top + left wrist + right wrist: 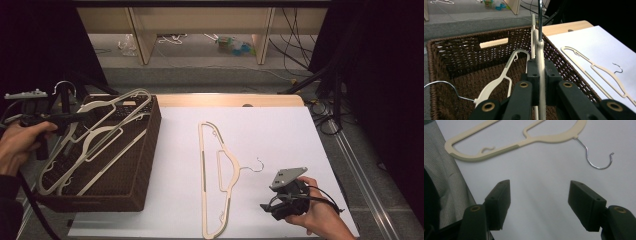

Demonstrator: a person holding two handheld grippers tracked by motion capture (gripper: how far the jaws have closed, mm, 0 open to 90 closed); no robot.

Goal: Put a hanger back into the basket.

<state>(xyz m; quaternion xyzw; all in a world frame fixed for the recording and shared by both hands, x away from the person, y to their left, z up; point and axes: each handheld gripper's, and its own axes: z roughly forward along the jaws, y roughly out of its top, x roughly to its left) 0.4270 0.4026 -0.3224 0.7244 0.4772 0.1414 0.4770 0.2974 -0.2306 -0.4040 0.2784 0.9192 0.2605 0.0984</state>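
The basket (130,165) sits at the table's left edge, just left of the sheet (280,135). The left gripper (539,72) hangs over the basket, clamped on the neck of a hanger (540,57) whose hook rises ahead of its jaws. More hangers (95,145) lie in the basket below and beside it. Well to the right, the right gripper (539,202) stands over the sheet's near right part, jaws apart with bare sheet between them. The loose hanger (220,170) lies on the sheet just ahead of those jaws, between the two grippers.
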